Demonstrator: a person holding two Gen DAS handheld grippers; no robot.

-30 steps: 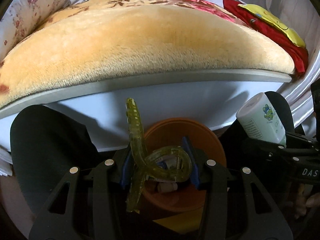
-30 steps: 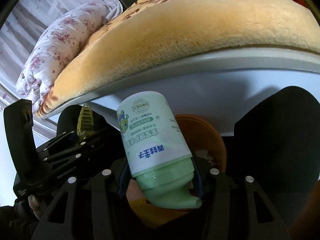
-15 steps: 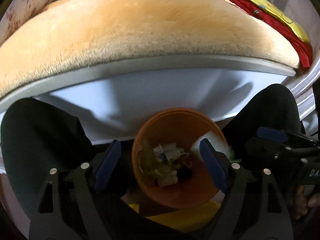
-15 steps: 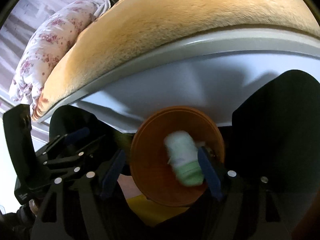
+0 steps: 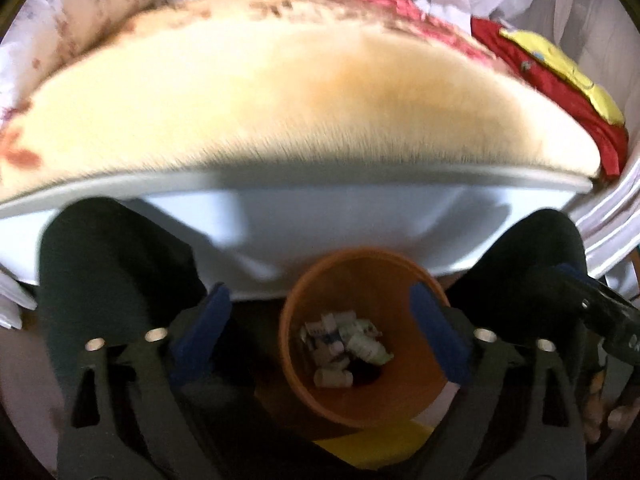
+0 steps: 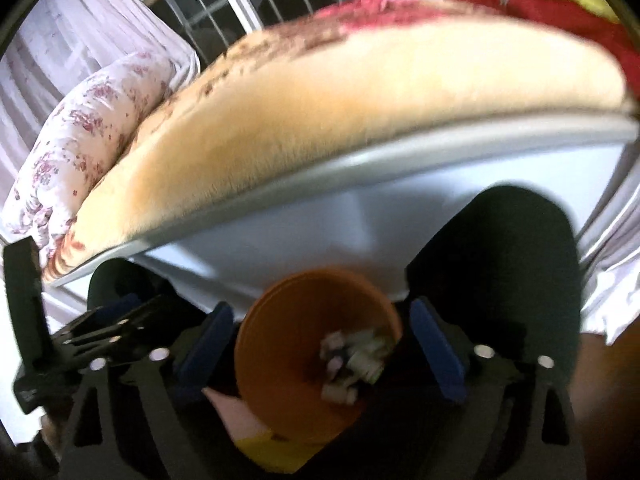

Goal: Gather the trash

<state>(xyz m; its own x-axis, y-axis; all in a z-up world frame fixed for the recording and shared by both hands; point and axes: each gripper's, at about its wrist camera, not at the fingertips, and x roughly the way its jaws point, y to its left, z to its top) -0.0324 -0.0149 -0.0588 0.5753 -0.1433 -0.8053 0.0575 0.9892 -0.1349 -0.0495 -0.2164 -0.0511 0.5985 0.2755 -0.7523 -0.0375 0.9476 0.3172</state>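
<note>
An orange bin stands on the floor below both grippers, by the side of a bed. Several small white and green containers lie at its bottom, the pale green bottle among them. My left gripper hangs over the bin, jaws opening wide, nothing between its blue pads. My right gripper is likewise above the bin, its jaws still opening and empty. The left gripper shows at the left of the right wrist view; the right gripper shows at the right edge of the left wrist view.
The bed's white side panel rises just behind the bin, topped by a tan plush blanket. A floral pillow lies at the left, red and yellow cloth at the right. Something yellow sits on the floor by the bin.
The left gripper let go of the yellow-green hair claw clip and the right let go of the pale green bottle; both fell into the bin. Both jaws spread wide and both views drew back.
</note>
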